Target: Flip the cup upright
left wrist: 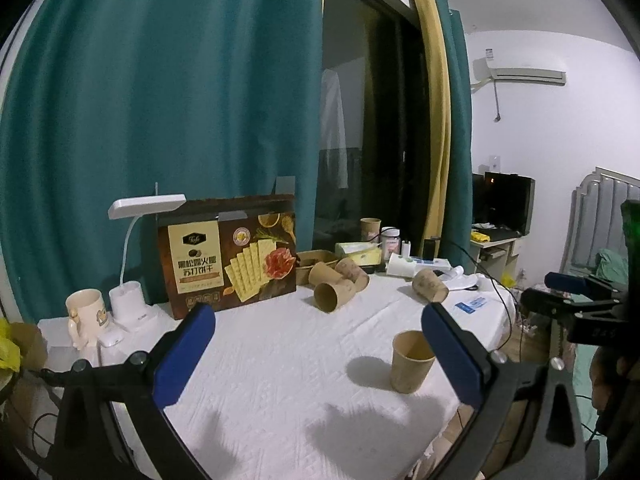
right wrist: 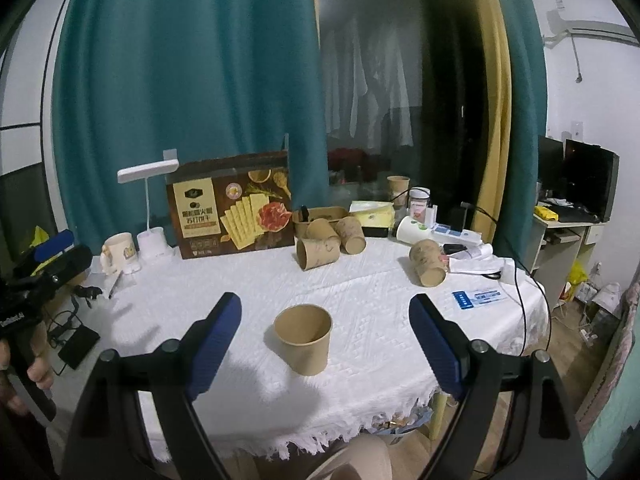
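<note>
A brown paper cup [right wrist: 304,339] stands upright, mouth up, on the white tablecloth [right wrist: 360,304] near the table's front edge. My right gripper [right wrist: 325,320] is open and wide, the cup standing free between and just beyond its blue fingertips, touching neither. In the left wrist view the same cup [left wrist: 411,361] stands beside the right finger of my open left gripper [left wrist: 318,326], which holds nothing. Three more brown cups [right wrist: 318,254] lie on their sides in a pile by the biscuit box [right wrist: 232,208], and another [right wrist: 427,262] lies alone further right.
A white desk lamp [right wrist: 149,216] and a cream mug [right wrist: 118,250] stand at the back left. Tissue box, jar, white cup and papers crowd the back right. A blue card [right wrist: 476,299] lies near the right edge. A hand holds the left gripper's handle [right wrist: 24,320].
</note>
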### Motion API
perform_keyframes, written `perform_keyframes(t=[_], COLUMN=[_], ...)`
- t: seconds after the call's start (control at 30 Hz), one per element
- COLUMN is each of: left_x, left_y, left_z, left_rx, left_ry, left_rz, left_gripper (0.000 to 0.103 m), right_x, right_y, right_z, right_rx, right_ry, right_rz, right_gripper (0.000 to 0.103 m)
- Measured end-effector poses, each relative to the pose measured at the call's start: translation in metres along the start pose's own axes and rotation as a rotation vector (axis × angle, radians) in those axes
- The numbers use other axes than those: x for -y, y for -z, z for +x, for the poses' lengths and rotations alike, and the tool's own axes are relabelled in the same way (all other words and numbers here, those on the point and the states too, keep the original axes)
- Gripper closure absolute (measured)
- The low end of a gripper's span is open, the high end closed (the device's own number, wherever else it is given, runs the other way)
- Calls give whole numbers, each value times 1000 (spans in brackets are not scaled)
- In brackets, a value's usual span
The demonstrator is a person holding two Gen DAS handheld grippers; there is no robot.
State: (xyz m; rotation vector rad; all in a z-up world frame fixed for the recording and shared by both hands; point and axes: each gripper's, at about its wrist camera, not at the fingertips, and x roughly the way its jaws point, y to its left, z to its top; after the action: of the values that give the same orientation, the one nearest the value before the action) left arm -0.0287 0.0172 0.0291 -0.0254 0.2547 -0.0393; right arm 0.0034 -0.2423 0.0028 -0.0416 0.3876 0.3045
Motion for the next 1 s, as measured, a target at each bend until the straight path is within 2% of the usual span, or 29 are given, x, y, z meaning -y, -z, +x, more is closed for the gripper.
perform_keyframes(t=[0.37, 1.0], left_x=[-5, -2], left_y=[5, 1], left_z=[7, 6], left_rx=[-13, -4], left_ry=[10, 15], left_rz=[-25, -19], left_gripper=[0, 0], right_x=[-2, -2], right_y=[4, 3], right_z=[14, 13], right_rx=[-14, -12], right_ry=[0, 1], right_rz=[-1, -1], right_gripper=[19, 19])
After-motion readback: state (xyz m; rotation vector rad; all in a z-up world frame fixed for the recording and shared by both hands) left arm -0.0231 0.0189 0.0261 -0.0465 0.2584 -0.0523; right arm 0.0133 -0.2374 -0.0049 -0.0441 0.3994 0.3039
